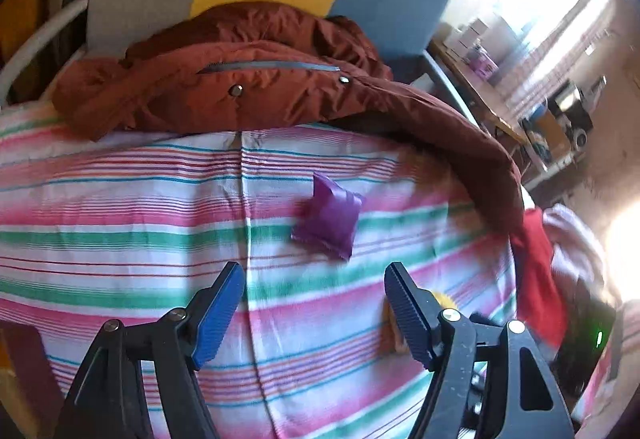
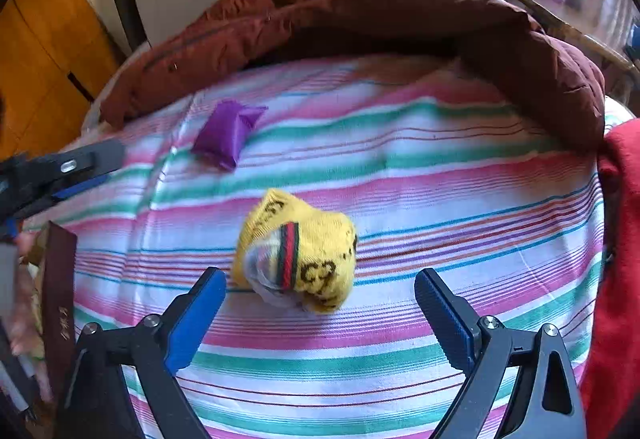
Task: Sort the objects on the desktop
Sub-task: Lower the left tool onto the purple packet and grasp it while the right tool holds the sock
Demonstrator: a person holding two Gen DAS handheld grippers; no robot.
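A striped sheet point(image 2: 400, 175) is spread over a bed, with a rust-brown jacket point(image 2: 360, 23) heaped along its far edge. The right tongs point(image 2: 320, 299) are held wide open and empty just short of a balled yellow sock point(image 2: 304, 251) (red and green band showing). The left tongs point(image 1: 314, 291) are likewise spread open, empty, below a small purple pouch point(image 1: 330, 219) lying on the sheet.

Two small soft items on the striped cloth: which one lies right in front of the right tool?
The yellow rolled sock, with a red-green band and black lettering. The purple pouch lies farther off, nearer the brown jacket.
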